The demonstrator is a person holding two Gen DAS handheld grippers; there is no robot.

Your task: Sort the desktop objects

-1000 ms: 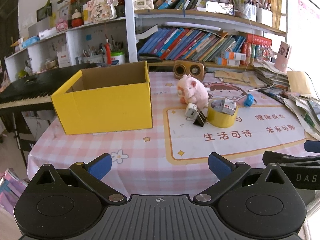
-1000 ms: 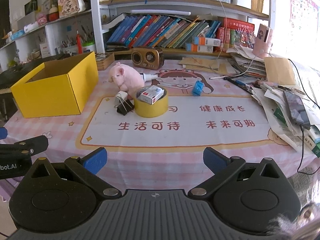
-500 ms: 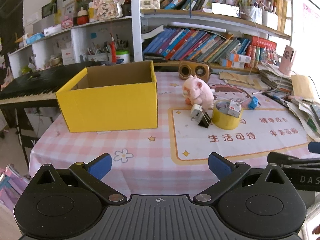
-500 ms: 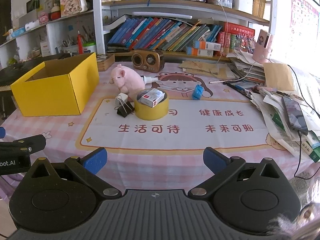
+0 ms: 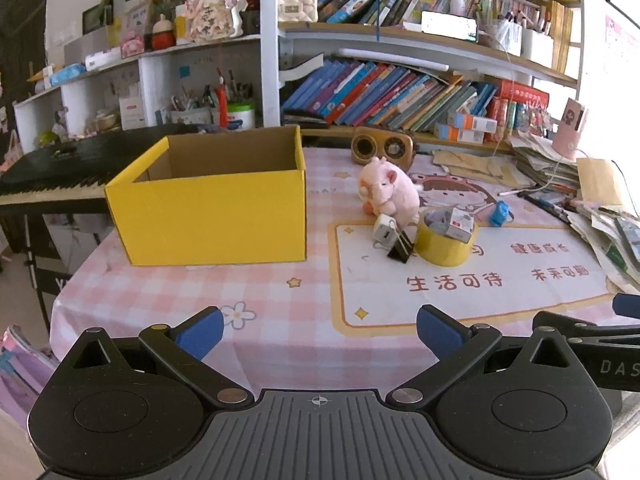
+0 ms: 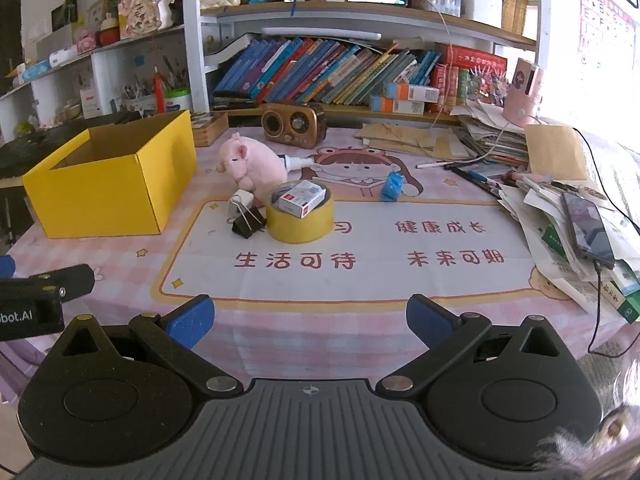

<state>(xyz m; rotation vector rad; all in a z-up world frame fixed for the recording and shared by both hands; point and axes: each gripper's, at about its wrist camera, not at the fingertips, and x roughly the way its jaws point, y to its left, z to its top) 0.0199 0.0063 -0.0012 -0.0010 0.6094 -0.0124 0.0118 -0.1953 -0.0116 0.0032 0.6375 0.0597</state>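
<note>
Sorting looks not yet begun: nothing is held, and as far as the views show, the yellow box (image 5: 208, 208) holds nothing. Nearest the cameras, the left gripper (image 5: 318, 330) and the right gripper (image 6: 308, 318) both hang at the near table edge, level, pointing across the checked tablecloth (image 5: 256, 292), each with its blue fingers spread wide apart and gripping nothing. Farther in, on the printed mat (image 6: 360, 264), the loose things cluster: a black binder clip (image 6: 248, 222) touching a yellow tape roll (image 6: 300, 224), a small red-and-white carton (image 6: 301, 199) resting across the roll's top, a white cube (image 6: 239, 202) just beside the clip, and a pink plush pig (image 6: 252, 166) behind them. A blue item (image 6: 391, 186) lies apart to the right. The box stands well left of the cluster, open side up. The next move probably calls for one gripper to reach forward over the mat, straddle a single item, likely the clip or carton, and close before carrying it left to the box.
</note>
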